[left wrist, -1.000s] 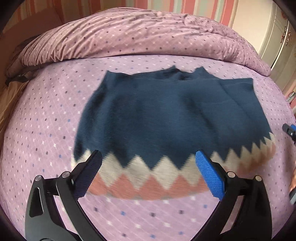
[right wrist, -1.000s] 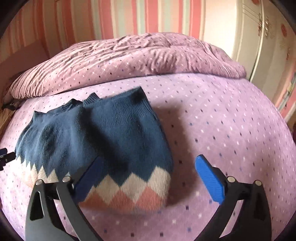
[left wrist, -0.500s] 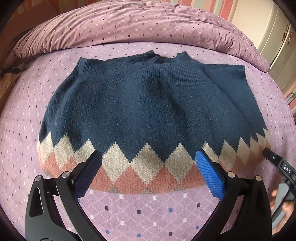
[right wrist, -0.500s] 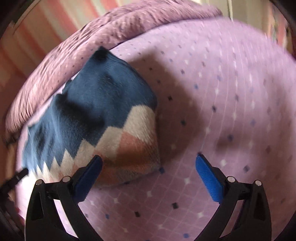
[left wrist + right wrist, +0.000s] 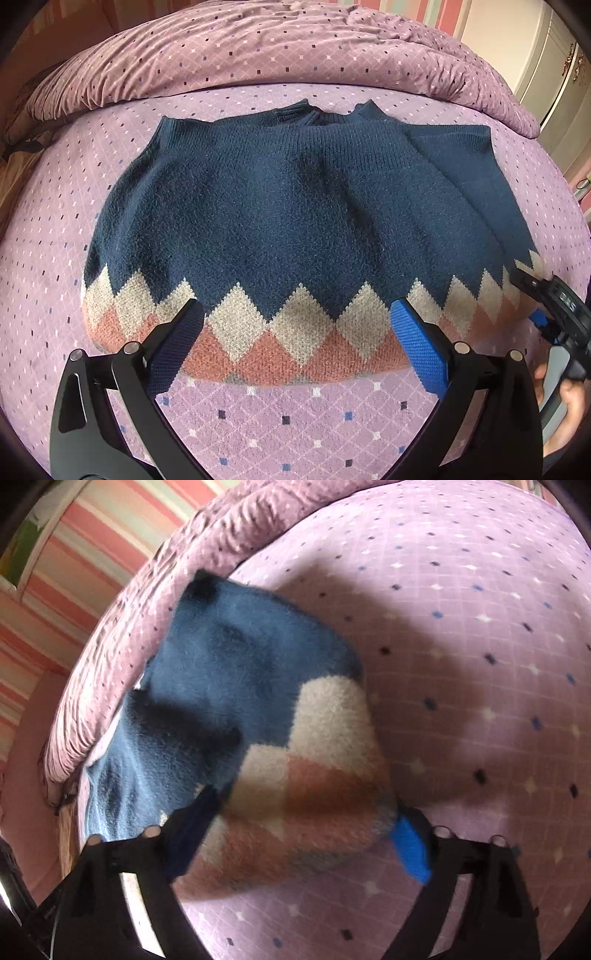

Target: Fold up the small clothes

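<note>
A navy knitted sweater (image 5: 295,206) with a band of beige and salmon diamonds along its hem lies flat on a bed covered by a lilac sheet (image 5: 288,417) dotted with small squares, with a rumpled mauve duvet (image 5: 258,48) bunched beyond its collar. The left hand-held gripper (image 5: 295,343) hovers over the hem with its blue-padded jaws spread wide, holding nothing. The right hand-held gripper (image 5: 306,838), tilted, has its jaws apart on either side of the sweater's right hem corner, in front of a pink-striped wall (image 5: 74,572) and, in the left view, a cream wardrobe door (image 5: 561,74).
</note>
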Demonstrator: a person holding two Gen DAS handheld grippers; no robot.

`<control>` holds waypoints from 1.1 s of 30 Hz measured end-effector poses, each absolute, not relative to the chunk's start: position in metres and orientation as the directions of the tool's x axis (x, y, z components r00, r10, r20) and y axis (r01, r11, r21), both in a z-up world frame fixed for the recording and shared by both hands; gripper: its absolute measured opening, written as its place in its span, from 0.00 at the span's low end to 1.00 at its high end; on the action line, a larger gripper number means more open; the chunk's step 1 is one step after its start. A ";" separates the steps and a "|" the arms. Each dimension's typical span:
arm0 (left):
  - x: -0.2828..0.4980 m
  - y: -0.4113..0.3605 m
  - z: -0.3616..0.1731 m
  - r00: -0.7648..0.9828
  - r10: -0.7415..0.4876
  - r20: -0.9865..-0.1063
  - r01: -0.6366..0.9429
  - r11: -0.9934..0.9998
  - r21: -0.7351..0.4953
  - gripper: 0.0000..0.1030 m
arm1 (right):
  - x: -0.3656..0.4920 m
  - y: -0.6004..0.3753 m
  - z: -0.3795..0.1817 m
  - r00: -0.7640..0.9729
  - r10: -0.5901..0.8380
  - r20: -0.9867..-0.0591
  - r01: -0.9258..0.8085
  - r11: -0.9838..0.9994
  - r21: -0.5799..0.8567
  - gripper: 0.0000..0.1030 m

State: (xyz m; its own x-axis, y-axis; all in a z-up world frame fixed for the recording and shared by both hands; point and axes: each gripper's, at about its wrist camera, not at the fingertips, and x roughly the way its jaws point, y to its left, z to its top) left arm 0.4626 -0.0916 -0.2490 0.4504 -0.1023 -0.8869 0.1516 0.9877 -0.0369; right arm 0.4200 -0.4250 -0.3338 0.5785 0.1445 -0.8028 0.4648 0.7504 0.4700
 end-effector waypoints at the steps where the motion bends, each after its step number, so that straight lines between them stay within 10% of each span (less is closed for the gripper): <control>1: 0.462 -0.091 -0.249 0.451 -0.100 -0.887 0.149 0.988 -0.036 0.97 | 0.423 -0.424 -0.333 0.581 0.140 -0.802 0.466 0.751 0.469 0.82; 20: 0.459 -0.080 -0.249 0.451 -0.086 -0.888 0.137 0.990 -0.026 0.97 | 0.418 -0.436 -0.347 0.599 0.163 -0.784 0.567 0.605 0.559 0.71; 25: 0.459 -0.085 -0.249 0.452 -0.092 -0.887 0.151 0.988 -0.025 0.97 | 0.436 -0.424 -0.328 0.595 0.111 -0.796 0.501 0.723 0.476 0.34; 33: 0.468 -0.084 -0.264 0.397 -0.239 -0.886 0.170 0.968 -0.185 0.95 | 0.443 -0.379 -0.277 0.623 -0.047 -0.781 0.328 0.922 0.206 0.29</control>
